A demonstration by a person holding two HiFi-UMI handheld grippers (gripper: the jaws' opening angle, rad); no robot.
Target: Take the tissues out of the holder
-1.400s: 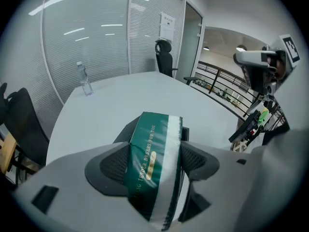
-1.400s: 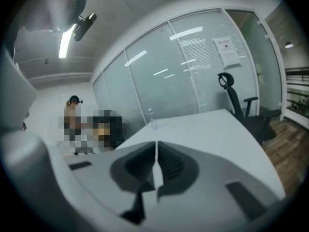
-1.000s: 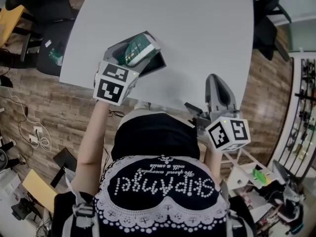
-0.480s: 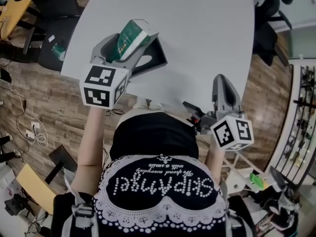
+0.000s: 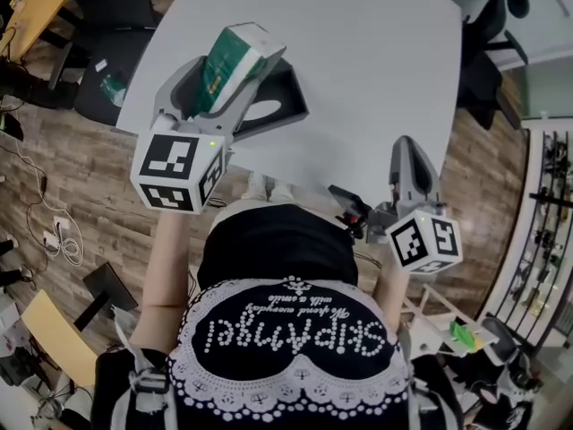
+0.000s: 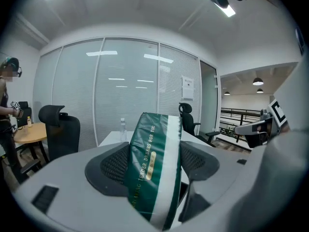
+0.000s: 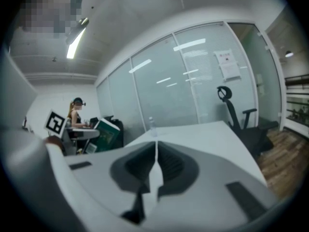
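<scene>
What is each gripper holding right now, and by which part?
Left gripper clamps the green tissue pack across its broad faces, with one end protruding past the jaws. Right gripper is shut and empty.

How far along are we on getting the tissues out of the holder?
Done: the green tissue pack looks lifted clear of the black holder. In hand: the left tool is shut on the pack, holding it tilted above the table. Left: setting the pack down, likely on the bare table; the right tool is shut and empty.
</scene>
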